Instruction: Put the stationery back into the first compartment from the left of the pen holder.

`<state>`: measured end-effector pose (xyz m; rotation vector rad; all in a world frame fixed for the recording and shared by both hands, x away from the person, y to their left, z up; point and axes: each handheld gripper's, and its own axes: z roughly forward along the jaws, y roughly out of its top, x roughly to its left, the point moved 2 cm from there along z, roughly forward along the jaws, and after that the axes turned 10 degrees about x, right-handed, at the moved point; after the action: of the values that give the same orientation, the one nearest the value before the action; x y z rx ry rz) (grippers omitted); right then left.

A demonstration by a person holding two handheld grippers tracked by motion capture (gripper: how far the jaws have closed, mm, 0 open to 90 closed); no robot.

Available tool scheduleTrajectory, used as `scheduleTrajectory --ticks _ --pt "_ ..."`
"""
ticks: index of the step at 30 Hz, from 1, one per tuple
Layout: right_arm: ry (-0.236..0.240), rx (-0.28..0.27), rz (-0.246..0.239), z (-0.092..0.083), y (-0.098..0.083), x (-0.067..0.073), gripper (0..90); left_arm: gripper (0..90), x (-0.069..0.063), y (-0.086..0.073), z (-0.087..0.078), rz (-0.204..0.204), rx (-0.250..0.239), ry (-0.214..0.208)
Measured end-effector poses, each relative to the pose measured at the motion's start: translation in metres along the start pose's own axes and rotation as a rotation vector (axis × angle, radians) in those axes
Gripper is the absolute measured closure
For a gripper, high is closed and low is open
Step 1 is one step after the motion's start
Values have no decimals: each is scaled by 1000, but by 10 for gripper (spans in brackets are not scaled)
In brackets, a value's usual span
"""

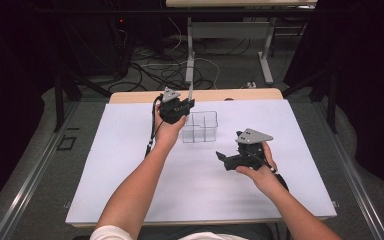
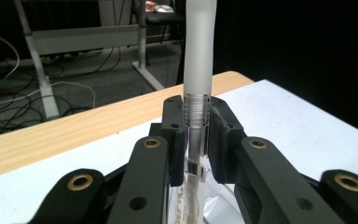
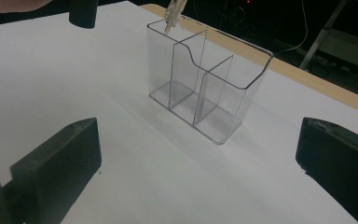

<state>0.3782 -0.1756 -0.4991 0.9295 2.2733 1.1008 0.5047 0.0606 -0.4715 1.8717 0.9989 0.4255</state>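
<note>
Jaws of the left gripper [image 1: 187, 106] are clamped on a clear pen [image 2: 198, 93] above the organizer [image 3: 205, 84] at frame centre. Right gripper [image 1: 225, 159] jaws are held wide, empty. If lowered off-line, the tip could be caught on a divider.

Left gripper [image 1: 186, 106] fingers clamped, right gripper [image 1: 223, 159] fingers apparently spread wide

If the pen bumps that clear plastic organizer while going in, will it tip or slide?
The clear organizer looks thin-walled and empty, so probably light: a bump likely slides it on the smooth white sheet. Its flat base suggests tipping is less likely. The pen, clamped in the left gripper, looks rigid.
</note>
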Motion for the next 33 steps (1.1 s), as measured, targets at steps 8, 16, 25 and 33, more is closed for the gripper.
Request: scheduleTrajectory --ticks 8,16,25,33 --pt "12 8 12 3 -2 -1 0 785 3 -9 8 -13 33 21" --pt "22 6 16 3 -2 2 1 785 3 -18 12 -23 58 31" --pt "30 2 10 2 0 5 6 784 1 -23 15 -27 77 25" --pt "30 6 13 1 -1 4 14 782 1 -26 17 -17 106 33"
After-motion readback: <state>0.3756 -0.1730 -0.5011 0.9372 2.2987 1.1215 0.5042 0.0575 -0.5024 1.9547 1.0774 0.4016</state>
